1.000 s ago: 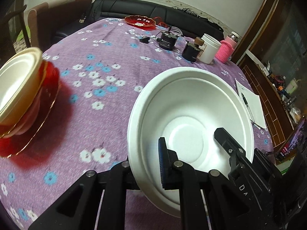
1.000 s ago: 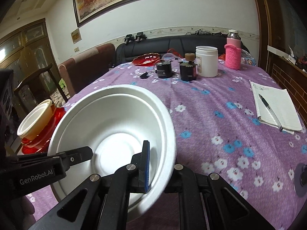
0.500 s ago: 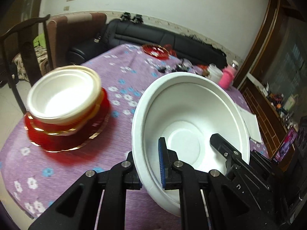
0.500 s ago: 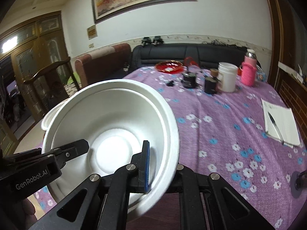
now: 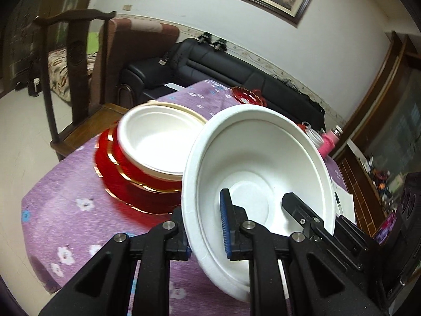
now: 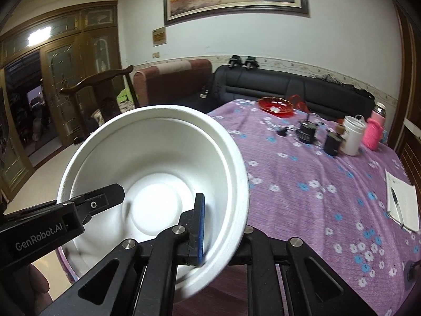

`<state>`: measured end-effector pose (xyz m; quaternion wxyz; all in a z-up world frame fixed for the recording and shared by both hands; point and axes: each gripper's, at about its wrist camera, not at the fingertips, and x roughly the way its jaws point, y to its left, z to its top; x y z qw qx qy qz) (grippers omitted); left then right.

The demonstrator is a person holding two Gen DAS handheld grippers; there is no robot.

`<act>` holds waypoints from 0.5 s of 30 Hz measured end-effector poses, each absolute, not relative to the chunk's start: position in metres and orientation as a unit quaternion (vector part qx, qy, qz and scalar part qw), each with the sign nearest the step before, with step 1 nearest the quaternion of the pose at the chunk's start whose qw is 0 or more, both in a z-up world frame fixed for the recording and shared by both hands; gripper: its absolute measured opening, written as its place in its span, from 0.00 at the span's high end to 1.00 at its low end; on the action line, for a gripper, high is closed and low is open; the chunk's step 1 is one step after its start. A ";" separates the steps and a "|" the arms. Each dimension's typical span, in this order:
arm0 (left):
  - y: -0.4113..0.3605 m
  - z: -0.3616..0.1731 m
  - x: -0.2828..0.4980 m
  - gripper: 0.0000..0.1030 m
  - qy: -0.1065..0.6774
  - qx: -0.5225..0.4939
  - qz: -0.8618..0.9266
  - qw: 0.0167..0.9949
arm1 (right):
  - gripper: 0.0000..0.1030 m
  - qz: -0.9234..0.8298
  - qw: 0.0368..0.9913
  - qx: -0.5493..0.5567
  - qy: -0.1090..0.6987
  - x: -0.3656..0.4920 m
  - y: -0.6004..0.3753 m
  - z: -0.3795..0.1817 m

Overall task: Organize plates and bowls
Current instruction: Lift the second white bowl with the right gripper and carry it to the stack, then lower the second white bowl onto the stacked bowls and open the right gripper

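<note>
the left hand-held gripper (image 5: 206, 233) is clamped on the near rim of the white foam bowl (image 5: 259, 163); the right hand-held gripper (image 6: 222, 230) grips the opposite rim. the bowl is tilted above the desk (image 5: 65, 197), beside the stacked bowls (image 5: 155, 142) on what appear to be red plates (image 5: 131, 181).

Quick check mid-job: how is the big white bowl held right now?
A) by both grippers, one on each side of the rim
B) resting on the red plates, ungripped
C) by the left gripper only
A: the left gripper and the right gripper each clamp the white bowl at its rim, clear of the red plates.
</note>
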<state>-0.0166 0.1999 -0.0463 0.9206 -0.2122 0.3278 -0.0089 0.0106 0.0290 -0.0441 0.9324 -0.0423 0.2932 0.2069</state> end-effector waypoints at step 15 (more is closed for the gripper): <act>0.249 -0.014 -0.010 0.82 0.288 -0.204 0.024 0.935 | 0.85 0.238 0.930 -0.075 0.270 0.026 0.091 -0.015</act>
